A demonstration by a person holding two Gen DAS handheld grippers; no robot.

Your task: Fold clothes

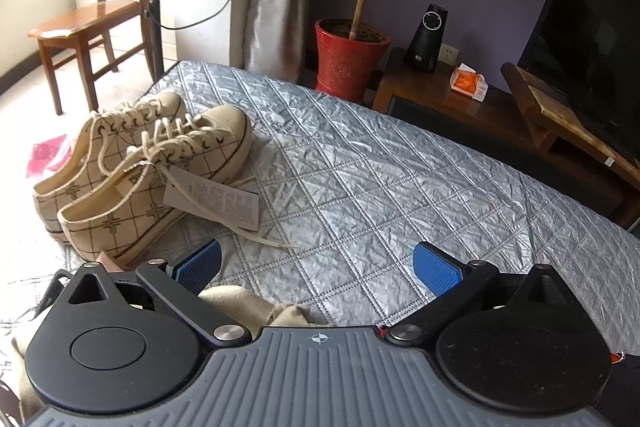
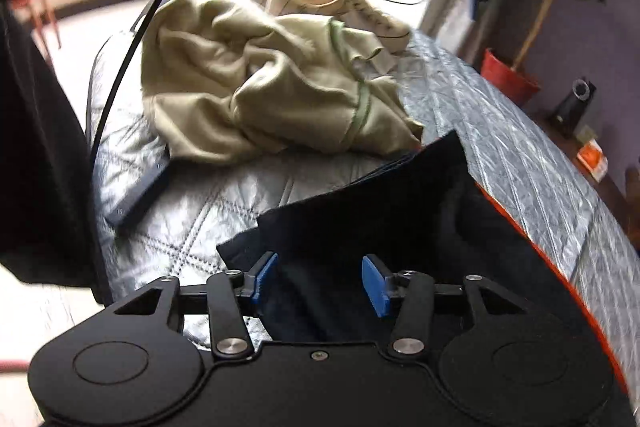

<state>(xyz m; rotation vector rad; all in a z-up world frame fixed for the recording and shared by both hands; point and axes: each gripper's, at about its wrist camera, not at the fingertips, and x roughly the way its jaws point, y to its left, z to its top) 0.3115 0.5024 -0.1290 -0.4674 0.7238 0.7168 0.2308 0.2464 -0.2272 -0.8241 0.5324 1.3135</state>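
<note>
A crumpled beige garment (image 2: 272,83) lies on the silver quilted tabletop (image 1: 360,167), its edge just under the left gripper (image 1: 318,265), whose jaws stand wide with nothing between them. Beside it to the left sit checked cream sneakers (image 1: 144,163) with a paper tag (image 1: 216,203). The right gripper (image 2: 320,281) hangs over a dark navy garment (image 2: 400,211) with an orange edge; its jaws are partly apart, pads not pressing the cloth. A dark flat box (image 2: 140,191) lies left of it.
</note>
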